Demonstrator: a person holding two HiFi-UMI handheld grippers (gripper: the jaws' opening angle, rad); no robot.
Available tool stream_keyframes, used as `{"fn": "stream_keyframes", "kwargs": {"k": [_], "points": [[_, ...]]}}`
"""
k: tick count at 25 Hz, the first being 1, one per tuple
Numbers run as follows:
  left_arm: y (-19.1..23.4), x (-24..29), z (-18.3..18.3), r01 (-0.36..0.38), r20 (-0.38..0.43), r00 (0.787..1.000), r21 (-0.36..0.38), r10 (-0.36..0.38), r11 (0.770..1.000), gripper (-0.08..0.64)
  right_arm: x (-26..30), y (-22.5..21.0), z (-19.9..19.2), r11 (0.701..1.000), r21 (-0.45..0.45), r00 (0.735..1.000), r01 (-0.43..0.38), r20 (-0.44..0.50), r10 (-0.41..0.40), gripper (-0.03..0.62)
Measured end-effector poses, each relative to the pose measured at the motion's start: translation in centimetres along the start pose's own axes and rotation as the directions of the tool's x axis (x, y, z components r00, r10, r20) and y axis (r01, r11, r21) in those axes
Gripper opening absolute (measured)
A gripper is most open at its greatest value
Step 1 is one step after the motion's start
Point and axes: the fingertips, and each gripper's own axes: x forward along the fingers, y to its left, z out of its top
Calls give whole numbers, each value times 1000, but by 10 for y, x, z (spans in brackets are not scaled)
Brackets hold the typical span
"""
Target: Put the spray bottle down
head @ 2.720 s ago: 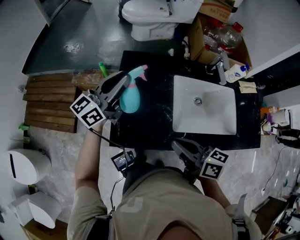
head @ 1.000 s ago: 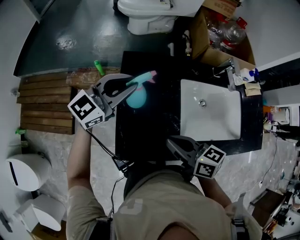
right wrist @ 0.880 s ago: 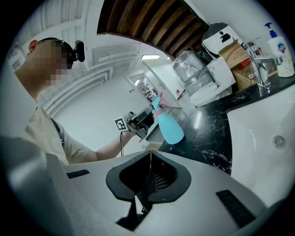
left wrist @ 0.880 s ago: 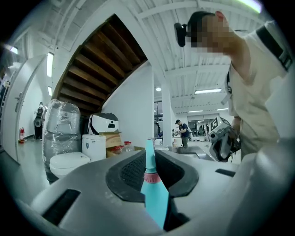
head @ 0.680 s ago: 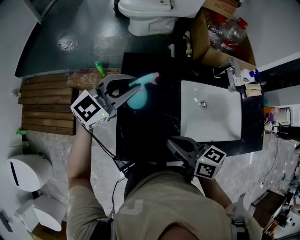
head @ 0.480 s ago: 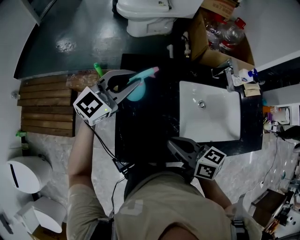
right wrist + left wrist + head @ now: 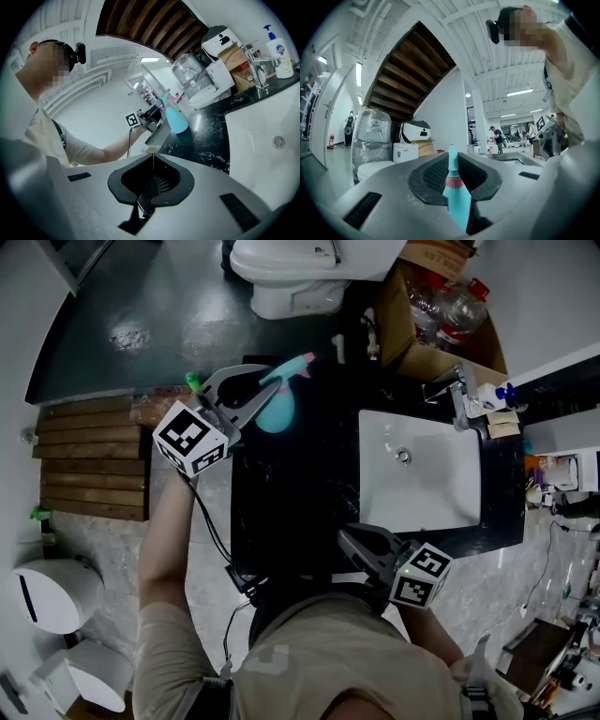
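2 tongs were in my hands over a black marble counter (image 7: 300, 474) with a white sink (image 7: 422, 498) set into its right half. My left tongs (image 7: 265, 401) reached level over the counter's far left corner, and their jaws were clamped on the teal spray bottle (image 7: 275, 412). In the left gripper view those tongs (image 7: 454, 164) pinched the spray bottle (image 7: 456, 197) on both sides, with its pink collar and thin teal top sticking up between the pads. From the right gripper view the spray bottle (image 7: 176, 119) stood upright with its rounded base down at the dark stone, well left of the sink. I could not tell whether the base touched the counter or hung just above it.

My right tongs (image 7: 354, 542) sat at the near edge of the counter, close to my body and angled a little downward. Their jaws (image 7: 153, 159) were pressed together with nothing between them.

At the far side of the sink stood a chrome faucet (image 7: 457, 395), and just to its right a white pump bottle of soap (image 7: 492, 393). A cardboard box (image 7: 422, 348) holding clear plastic bottles sat beyond the counter's far right corner, with a white toilet (image 7: 281, 268) to its left. Wooden slats (image 7: 89, 460) lay on the floor to the left of the counter.
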Motion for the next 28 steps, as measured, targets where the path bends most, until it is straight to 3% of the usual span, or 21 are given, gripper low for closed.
{"fn": "stream_keyframes", "kwargs": {"k": [11, 19, 23, 28], "points": [[36, 11, 2, -82, 16, 997, 44, 81, 996, 63, 5, -5, -1, 1000, 5, 1000, 21, -17, -21, 21], [42, 22, 8, -84, 90, 992, 11, 83, 996, 63, 14, -6, -2, 1000, -14, 999, 25, -27, -25, 21], [40, 19, 6, -79, 112, 991, -11, 80, 997, 63, 22, -10, 3, 996, -77, 998, 46, -29, -49, 21], [33, 5, 3, -58, 106, 993, -7, 58, 998, 64, 47, -20, 24, 965, -251, 996, 71, -27, -80, 21]]}}
